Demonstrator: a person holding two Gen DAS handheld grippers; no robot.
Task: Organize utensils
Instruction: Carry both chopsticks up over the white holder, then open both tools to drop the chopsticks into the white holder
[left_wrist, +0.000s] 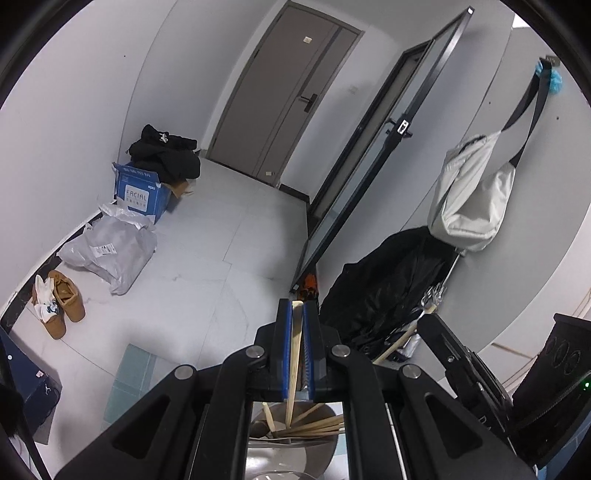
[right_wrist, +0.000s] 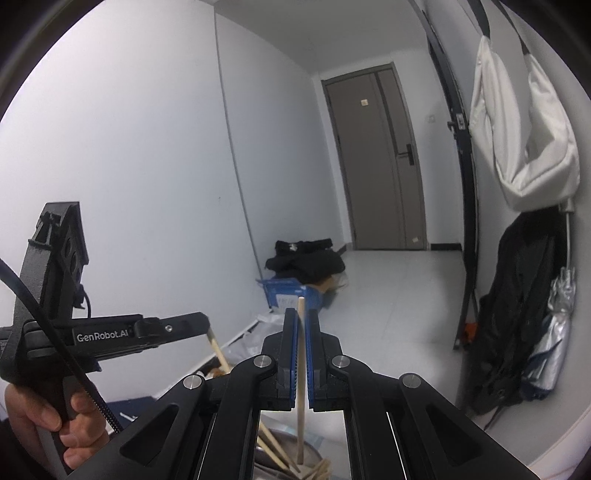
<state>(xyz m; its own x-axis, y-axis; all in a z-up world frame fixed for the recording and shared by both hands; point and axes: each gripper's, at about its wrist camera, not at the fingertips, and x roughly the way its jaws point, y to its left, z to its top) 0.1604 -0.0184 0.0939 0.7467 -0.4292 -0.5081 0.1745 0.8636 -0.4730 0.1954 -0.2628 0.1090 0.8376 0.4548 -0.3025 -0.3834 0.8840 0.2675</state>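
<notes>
Both pairs of tongs are up in the air over a metal bowl (left_wrist: 291, 458), each clamped on one wooden chopstick. The left gripper (left_wrist: 298, 314) has its blue pads pressed against a chopstick (left_wrist: 294, 365) that runs slightly aslant between them, its lower tip hanging just above the sticks left in the bowl. The right gripper (right_wrist: 303, 321) pinches a second chopstick (right_wrist: 300, 387) almost upright, top end poking above the fingertips, lower end dipping toward the bowl's rim. From the right-hand camera the left gripper (right_wrist: 207, 326) shows side-on, the person's left hand (right_wrist: 55, 424) round its handle and its stick slanting down beneath it. To do this step well, I'd say both sticks want lifting straight up until their tips clear the pile, so nothing gets dragged or flicked out, and the grip should be kept firm, since round, smooth wood can pivot between flat pads. The left one already leans, so tilting the wrist further risks it swinging. Counting: two grippers, two chopsticks held, one bowl. In the bowl I make out roughly five or six loose chopsticks (left_wrist: 317, 424) fanned across each other, though the gripper frame hides part of the heap, so the exact number is uncertain. I can't see where the sticks are meant to go.
</notes>
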